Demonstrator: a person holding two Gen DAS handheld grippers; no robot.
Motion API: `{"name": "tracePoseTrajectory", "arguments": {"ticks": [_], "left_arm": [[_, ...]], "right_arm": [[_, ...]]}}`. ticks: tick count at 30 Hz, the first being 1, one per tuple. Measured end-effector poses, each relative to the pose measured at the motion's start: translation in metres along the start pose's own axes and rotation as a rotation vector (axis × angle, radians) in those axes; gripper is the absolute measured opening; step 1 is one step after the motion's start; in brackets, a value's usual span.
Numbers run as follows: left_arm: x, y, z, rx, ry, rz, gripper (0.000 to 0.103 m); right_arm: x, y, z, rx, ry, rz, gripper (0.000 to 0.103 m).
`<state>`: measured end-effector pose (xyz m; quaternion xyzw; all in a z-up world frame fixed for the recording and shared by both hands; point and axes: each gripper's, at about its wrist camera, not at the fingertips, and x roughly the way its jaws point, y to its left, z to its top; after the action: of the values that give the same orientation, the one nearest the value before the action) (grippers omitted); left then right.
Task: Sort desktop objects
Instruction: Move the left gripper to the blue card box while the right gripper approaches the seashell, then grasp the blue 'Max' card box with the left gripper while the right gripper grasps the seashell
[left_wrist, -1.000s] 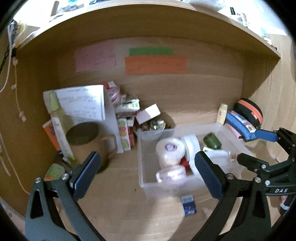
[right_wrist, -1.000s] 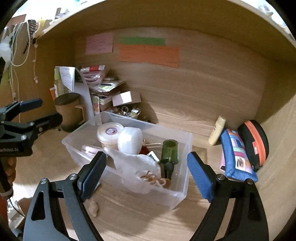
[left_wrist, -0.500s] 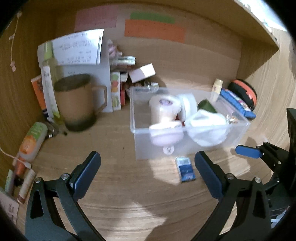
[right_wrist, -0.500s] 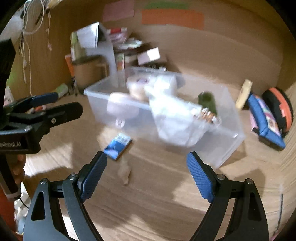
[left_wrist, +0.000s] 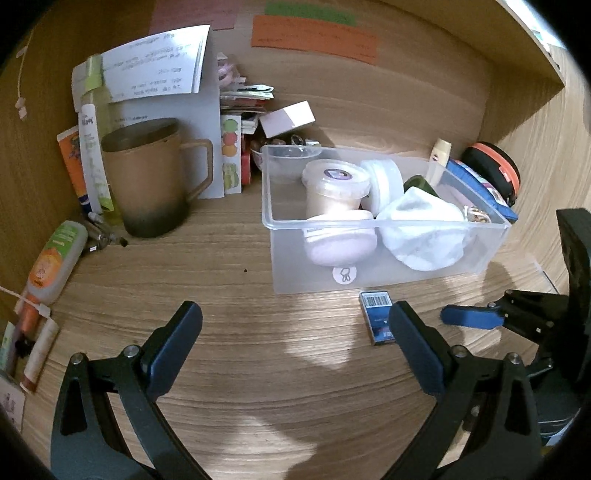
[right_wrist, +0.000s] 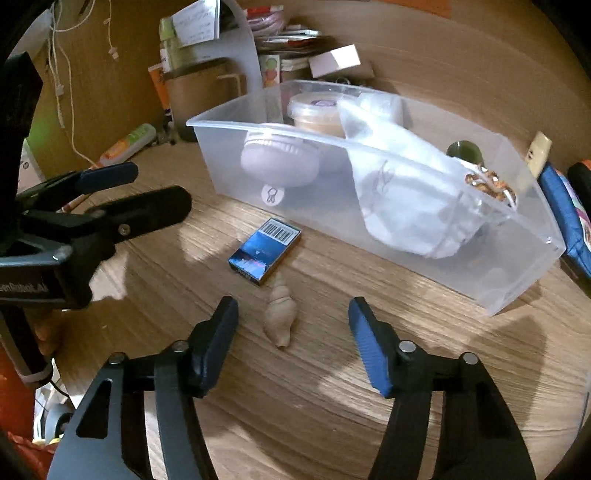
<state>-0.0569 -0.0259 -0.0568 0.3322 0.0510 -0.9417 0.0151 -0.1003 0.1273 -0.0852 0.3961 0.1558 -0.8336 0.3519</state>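
Having dropped from bin level, both hand-held grippers spread empty, right astride the shell.

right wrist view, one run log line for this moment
right gripper: open, empty | seashell: on desk between jaws | blue box: beside clear bin | left gripper: open, empty

Bare table lies under and between the right tongs, save a shell in the gap. Just ahead lies a blue box; beyond it the clear bin blocks passage. The left tongs crowd the left.
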Motion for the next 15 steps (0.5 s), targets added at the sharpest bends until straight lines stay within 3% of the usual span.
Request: {"name": "tracePoseTrajectory", "arguments": {"ticks": [4,6,7,15], "left_arm": [[0.002,-0.004,0.001,0.006,0.01,-0.009,0.098],[0.007,-0.008,0.001,0.013,0.039,-0.033,0.08],[0.01,-0.01,0.001,0.013,0.059,-0.043,0.078],[0.02,-0.02,0.002,0.033,0.089,-0.029,0.077]], "right_arm": [[0.0,-0.001,0.003,-0.004,0.01,0.003,0.037],[0.0,-0.003,0.005,0.003,0.011,0.005,0.028],[0.0,-0.003,0.006,0.004,0.012,0.012,0.026],[-0.001,0.002,0.007,-0.027,0.012,0.02,0.017]]}}
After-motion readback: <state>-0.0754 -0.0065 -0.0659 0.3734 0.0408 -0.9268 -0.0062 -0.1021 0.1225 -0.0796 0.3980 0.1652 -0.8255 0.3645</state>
